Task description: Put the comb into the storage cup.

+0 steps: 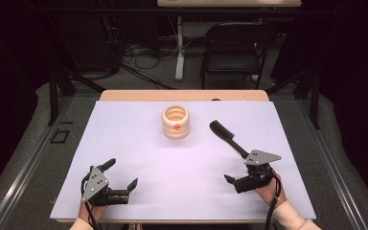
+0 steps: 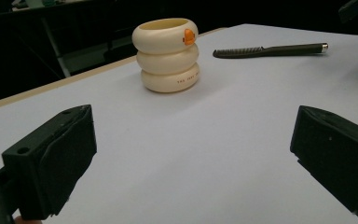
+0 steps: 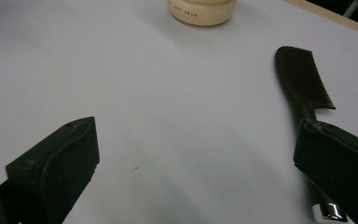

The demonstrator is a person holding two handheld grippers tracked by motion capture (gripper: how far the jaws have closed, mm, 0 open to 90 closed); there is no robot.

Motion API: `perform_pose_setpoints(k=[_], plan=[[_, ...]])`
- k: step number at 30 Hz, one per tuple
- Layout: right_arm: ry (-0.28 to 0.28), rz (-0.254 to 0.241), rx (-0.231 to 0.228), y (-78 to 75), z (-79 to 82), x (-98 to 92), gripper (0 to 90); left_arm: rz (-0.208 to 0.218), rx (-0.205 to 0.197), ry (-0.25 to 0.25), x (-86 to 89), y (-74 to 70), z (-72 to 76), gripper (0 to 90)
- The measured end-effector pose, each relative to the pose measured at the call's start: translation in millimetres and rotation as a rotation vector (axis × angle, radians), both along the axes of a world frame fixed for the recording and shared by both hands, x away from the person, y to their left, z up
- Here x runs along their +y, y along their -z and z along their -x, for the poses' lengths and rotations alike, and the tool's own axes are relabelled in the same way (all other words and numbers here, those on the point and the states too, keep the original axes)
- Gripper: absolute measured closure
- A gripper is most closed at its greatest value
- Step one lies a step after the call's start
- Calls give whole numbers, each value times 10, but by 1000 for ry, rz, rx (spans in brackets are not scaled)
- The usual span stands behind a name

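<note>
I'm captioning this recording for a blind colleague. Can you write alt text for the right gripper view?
A black comb lies flat on a white table, its handle running down behind the right jaw of the open right tongs, which hold nothing. The base of a cream ringed cup stands at the top edge.

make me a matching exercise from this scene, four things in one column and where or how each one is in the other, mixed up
Things:
1. cream ringed plastic cup
2. black plastic comb
3. left gripper
4. white table cover

Places or states:
A. open, low at the near left
B. lying flat, handle end by the right gripper
C. upright, far middle, orange mark on its side
D. spread under everything

Pairs: 1-C, 2-B, 3-A, 4-D
</note>
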State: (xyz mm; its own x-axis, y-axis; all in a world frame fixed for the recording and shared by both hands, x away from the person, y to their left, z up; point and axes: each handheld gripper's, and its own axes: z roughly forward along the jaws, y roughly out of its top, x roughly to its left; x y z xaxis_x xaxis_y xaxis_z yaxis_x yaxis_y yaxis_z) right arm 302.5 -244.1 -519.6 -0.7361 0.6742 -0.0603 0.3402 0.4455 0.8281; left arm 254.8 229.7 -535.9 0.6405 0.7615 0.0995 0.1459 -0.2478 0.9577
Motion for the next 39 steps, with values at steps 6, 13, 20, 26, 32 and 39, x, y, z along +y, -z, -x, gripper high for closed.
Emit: perform_pose_setpoints(k=[6, 13, 20, 26, 32, 39], plan=[[9, 7, 0, -26, -55, 4, 0, 4, 1, 2, -10, 2, 0, 4], [12, 14, 10, -54, -139, -6, 0, 3, 0, 2, -13, 3, -2, 4], [1, 33, 13, -71, -202, 18, 0, 3, 0, 0, -13, 4, -5, 4], [9, 48, 22, -100, -292, 8, 0, 2, 0, 0, -16, 7, -5, 4], [19, 66, 40, -106, -402, 3, 0, -1, 1, 1, -18, 7, -7, 4], [18, 83, 56, -105, -476, 7, 0, -1, 2, -1, -21, 6, -10, 4]])
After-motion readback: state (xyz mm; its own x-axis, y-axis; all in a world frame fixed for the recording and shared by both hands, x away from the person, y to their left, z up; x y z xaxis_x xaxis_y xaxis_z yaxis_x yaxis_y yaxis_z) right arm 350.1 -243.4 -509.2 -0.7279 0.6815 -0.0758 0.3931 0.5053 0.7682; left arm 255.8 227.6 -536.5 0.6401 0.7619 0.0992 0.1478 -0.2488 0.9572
